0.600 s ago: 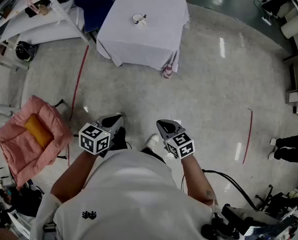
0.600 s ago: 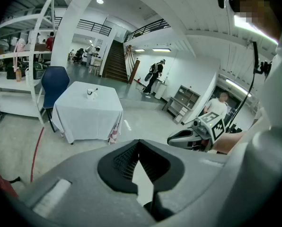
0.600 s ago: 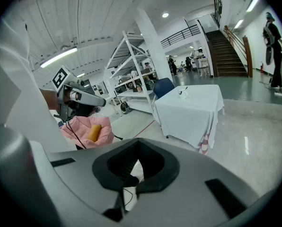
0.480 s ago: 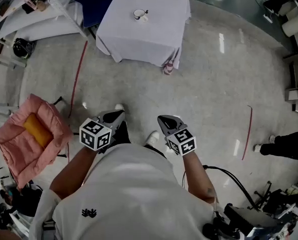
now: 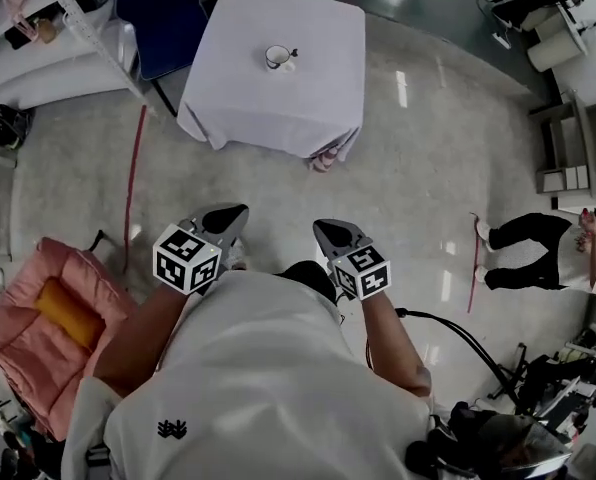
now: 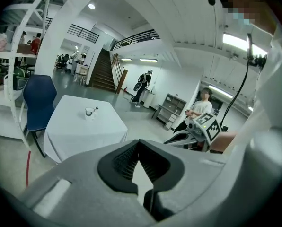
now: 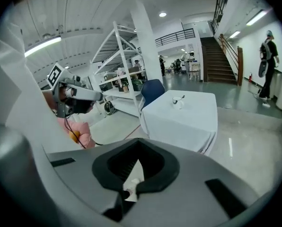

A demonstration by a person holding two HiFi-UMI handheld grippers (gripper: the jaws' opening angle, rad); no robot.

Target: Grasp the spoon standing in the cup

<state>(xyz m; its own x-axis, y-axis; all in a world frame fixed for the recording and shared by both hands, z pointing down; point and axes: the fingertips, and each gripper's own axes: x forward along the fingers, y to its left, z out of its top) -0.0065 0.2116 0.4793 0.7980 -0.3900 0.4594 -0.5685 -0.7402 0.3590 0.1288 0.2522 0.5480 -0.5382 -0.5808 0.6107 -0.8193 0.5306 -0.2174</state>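
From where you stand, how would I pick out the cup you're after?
Look for the small table draped in white cloth, beside the blue chair. The white cup is the only thing standing on it, with a spoon sticking out.

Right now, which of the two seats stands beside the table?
The blue chair, right beside the white table. The pink padded seat with the orange cushion sits well apart on the floor.

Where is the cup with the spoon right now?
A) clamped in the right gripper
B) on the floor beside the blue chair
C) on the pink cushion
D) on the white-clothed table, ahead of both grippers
D: the cup with the spoon stands on the white-clothed table, far from the left gripper and the right gripper.
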